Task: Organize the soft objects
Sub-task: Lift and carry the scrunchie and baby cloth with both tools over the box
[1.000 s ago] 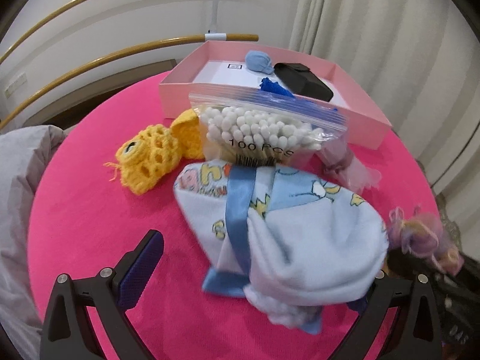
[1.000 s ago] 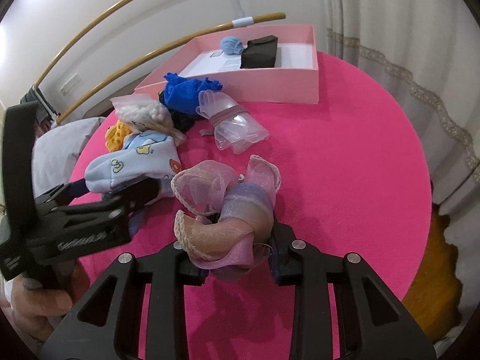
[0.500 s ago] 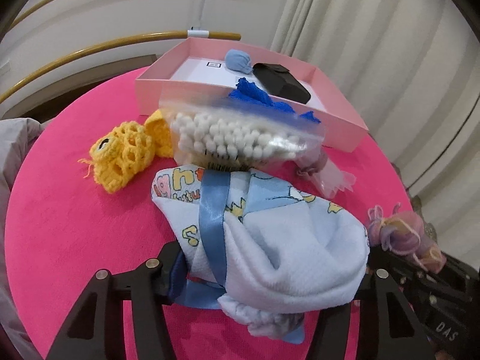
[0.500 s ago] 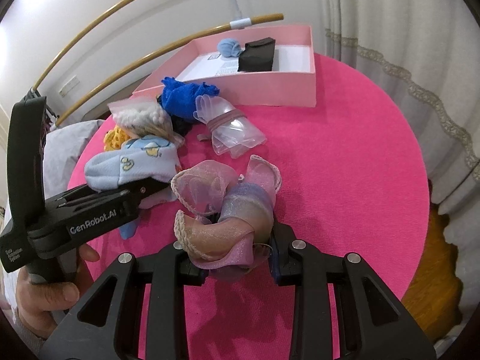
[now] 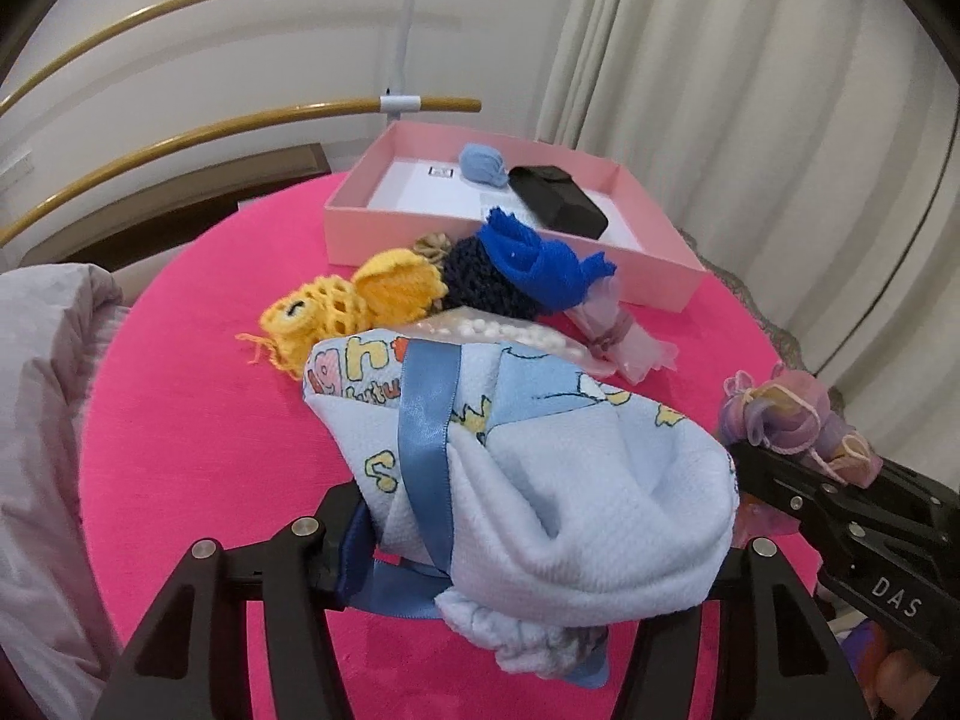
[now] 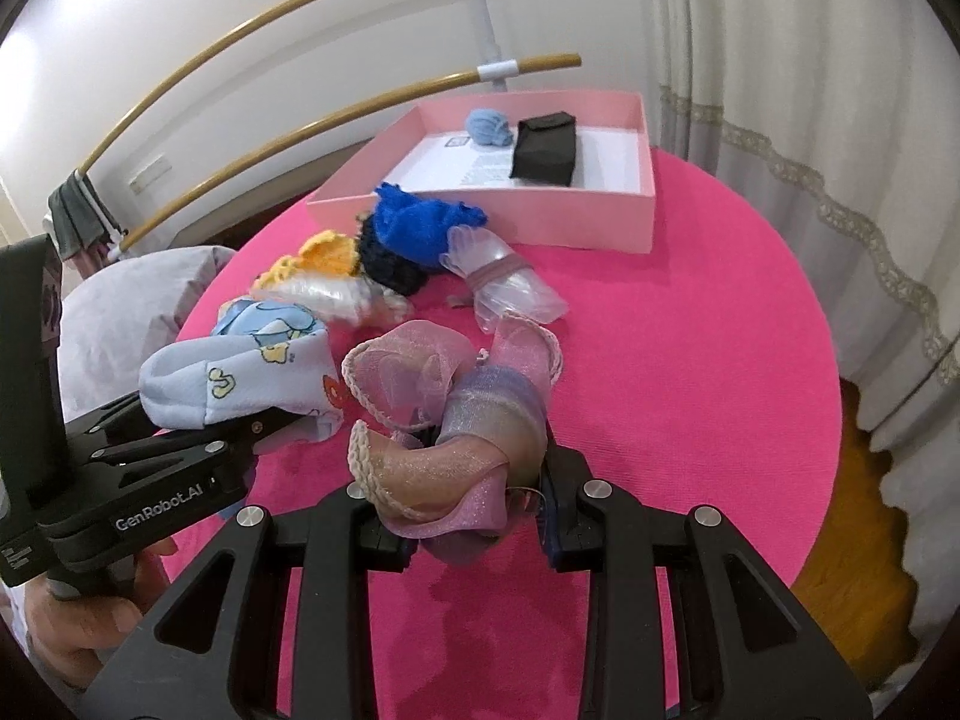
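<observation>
Surface point(image 5: 198, 432): round, bright pink, filling the middle of both views.
Pink box point(image 5: 651, 267): upper centre of the left wrist view, beyond both tongs; a likely drop-off, by my judgement.
Baby cloth bundle point(image 5: 540, 480): lower centre, pale blue with cartoon print and a satin ribbon, long axis running across the jaws.
Left tongs point(image 5: 528, 546): clamped on the baby cloth bundle, having just closed on it.
Organza scrunchie point(image 6: 444, 420): lower centre of the right wrist view, crumpled pink-lilac gauze.
Right tongs point(image 6: 474, 510): pinched together on the organza scrunchie; neither is clearly nearer the pink box.
</observation>
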A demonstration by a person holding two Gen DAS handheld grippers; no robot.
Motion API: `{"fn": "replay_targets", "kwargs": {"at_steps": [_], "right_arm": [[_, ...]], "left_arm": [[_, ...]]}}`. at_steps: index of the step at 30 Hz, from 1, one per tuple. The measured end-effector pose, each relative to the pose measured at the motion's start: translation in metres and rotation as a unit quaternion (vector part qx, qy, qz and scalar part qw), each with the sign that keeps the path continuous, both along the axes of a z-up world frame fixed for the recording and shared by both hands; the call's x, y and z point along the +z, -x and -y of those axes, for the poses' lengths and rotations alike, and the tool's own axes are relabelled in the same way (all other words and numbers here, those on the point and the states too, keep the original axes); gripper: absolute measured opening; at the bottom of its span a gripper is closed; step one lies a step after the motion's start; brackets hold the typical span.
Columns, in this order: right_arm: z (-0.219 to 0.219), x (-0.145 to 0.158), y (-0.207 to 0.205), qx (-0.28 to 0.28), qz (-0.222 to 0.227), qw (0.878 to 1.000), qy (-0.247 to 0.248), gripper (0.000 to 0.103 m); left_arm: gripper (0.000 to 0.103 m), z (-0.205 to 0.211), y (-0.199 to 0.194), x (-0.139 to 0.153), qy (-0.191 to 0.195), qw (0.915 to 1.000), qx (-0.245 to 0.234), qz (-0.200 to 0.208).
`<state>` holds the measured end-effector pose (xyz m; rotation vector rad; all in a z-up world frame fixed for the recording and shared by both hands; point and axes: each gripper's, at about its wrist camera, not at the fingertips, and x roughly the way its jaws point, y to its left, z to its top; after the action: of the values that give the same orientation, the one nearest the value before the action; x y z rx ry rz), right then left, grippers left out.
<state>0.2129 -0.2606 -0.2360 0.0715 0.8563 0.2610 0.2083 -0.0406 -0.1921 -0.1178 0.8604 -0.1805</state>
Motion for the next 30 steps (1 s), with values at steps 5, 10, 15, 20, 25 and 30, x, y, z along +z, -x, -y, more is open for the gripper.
{"fn": "replay_targets", "kwargs": {"at_steps": [5,10,15,20,25,30], "right_arm": [[-0.007,0.008,0.004,0.006,0.009,1.0,0.002,0.028],[-0.01,0.016,0.003,0.01,0.016,1.0,0.002,0.028],[-0.01,0.024,-0.002,0.013,0.023,1.0,0.003,0.028],[-0.011,0.039,-0.016,0.016,0.036,0.999,0.007,0.028],[-0.014,0.056,-0.034,0.019,0.053,0.998,0.015,0.028],[-0.018,0.08,-0.055,0.02,0.074,0.997,0.023,0.028]], "left_arm": [[0.055,-0.007,0.013,0.015,-0.005,0.9999,0.004,0.01],[0.056,-0.016,0.022,0.033,-0.011,0.9996,0.006,0.025],[0.056,-0.021,0.02,0.048,-0.013,0.9991,0.006,0.041],[0.056,-0.028,0.011,0.064,-0.014,0.9982,0.009,0.058],[0.056,-0.035,-0.003,0.083,-0.016,0.9968,0.009,0.077],[0.056,-0.039,-0.019,0.103,-0.023,0.9948,0.011,0.099]]}}
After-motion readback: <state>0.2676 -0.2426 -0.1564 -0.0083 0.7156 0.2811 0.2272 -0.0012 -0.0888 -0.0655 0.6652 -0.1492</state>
